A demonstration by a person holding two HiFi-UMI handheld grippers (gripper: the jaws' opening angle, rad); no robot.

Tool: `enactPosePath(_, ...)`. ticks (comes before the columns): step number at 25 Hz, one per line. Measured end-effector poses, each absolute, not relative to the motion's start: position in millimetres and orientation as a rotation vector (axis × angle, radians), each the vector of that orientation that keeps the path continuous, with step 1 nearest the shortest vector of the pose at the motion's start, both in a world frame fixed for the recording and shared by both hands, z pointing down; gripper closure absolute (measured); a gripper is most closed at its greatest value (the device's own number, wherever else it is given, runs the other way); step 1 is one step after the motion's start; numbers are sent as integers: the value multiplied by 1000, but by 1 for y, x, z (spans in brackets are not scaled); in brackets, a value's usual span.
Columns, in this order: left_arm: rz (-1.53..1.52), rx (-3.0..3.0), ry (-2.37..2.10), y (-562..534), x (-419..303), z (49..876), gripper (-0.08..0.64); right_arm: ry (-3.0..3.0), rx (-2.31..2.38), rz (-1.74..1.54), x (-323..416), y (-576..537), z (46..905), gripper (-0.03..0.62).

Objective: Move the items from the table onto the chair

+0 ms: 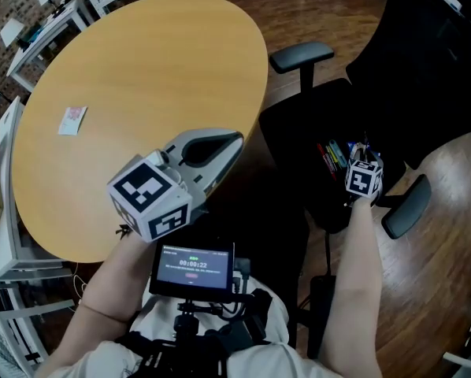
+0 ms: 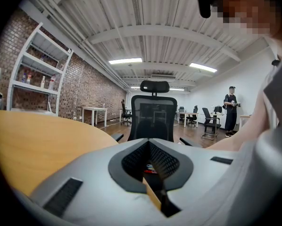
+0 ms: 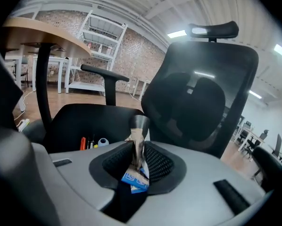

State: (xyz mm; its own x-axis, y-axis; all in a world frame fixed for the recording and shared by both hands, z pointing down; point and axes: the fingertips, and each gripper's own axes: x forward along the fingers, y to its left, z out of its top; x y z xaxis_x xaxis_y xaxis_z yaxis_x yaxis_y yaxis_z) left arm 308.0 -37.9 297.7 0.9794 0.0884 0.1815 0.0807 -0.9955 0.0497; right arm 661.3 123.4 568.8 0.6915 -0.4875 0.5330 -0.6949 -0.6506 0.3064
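A small pale packet (image 1: 72,120) lies at the left of the round wooden table (image 1: 141,61). My left gripper (image 1: 234,140) hovers over the table's near right edge, its jaws shut and empty (image 2: 149,142). My right gripper (image 1: 363,156) is low over the black chair seat (image 1: 298,148), beside several pens (image 1: 334,157) that lie on it. A blue and tan sachet (image 3: 134,179) stands upright between its jaws (image 3: 140,142), which are parted, with a dark gap beside it. The pens (image 3: 91,142) show just past the left jaw.
The chair has a tall backrest (image 3: 197,93) and two armrests (image 1: 301,55) (image 1: 406,205). A screen (image 1: 194,269) hangs at my chest. White shelving (image 1: 38,22) stands beyond the table. Far off in the room a person (image 2: 231,108) stands among desks.
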Motion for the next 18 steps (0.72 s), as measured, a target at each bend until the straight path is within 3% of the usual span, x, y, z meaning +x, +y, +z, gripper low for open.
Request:
enactPosePath(5, 286, 3083, 131, -38, 308, 298, 554, -927, 2411, 541, 661, 123, 563, 436)
enactPosePath(13, 286, 3082, 134, -38, 309, 299, 554, -1006, 2568, 454, 656, 122, 531, 436)
enactPosePath(15, 288, 3082, 135, -38, 308, 300, 554, -1079, 2658, 394, 650, 117, 508, 440)
enactPosePath(18, 291, 3083, 132, -39, 308, 300, 554, -1194, 2736, 282, 634, 104, 470, 529)
